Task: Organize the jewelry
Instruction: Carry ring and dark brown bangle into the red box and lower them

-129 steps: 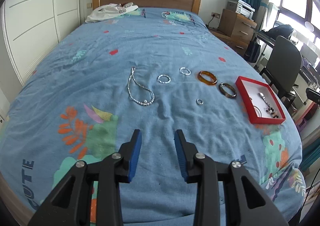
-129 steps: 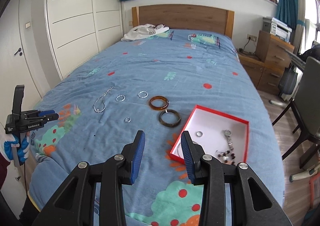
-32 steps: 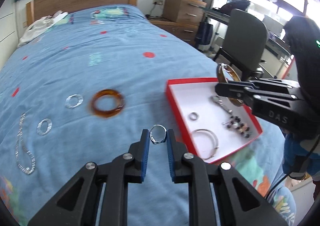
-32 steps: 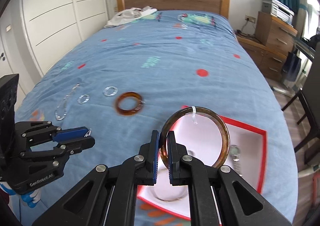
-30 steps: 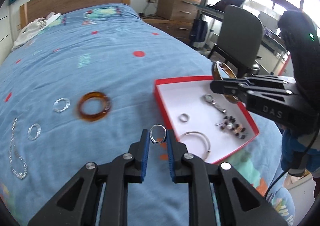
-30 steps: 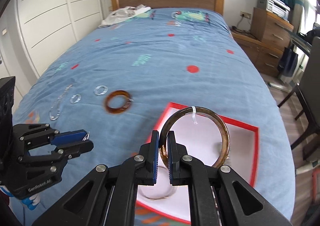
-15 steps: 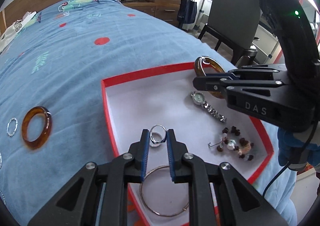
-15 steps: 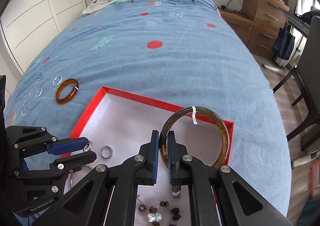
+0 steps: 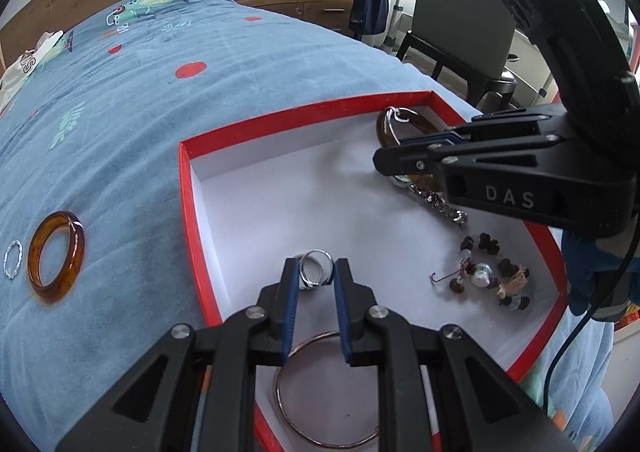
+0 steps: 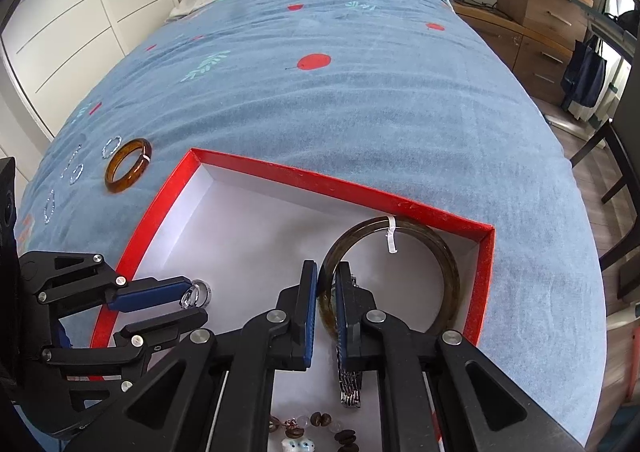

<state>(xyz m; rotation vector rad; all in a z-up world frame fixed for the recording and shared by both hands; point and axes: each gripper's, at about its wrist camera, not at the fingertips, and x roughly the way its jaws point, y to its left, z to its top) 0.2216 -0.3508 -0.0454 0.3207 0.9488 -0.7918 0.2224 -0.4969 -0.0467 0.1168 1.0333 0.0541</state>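
The left gripper (image 9: 316, 272) has its fingers clamped on a silver ring (image 9: 317, 269), low over the red box (image 9: 188, 187). The right gripper (image 10: 326, 284) pinches a dark bangle (image 10: 448, 260) at the box's 2 o'clock corner. An amber bangle (image 9: 56, 256) and small rings (image 10: 76, 173) wait on the bed (image 10: 320, 99) at 9 o'clock.

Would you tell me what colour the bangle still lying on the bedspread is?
Translucent amber-brown bangle; clearest in the left wrist view.

Silver ring (image 9: 316, 269), dark bangle (image 10: 400, 276) over red box (image 9: 280, 119).

thin bangle (image 9: 326, 392) partly hidden, watch (image 10: 349, 384) mostly covered
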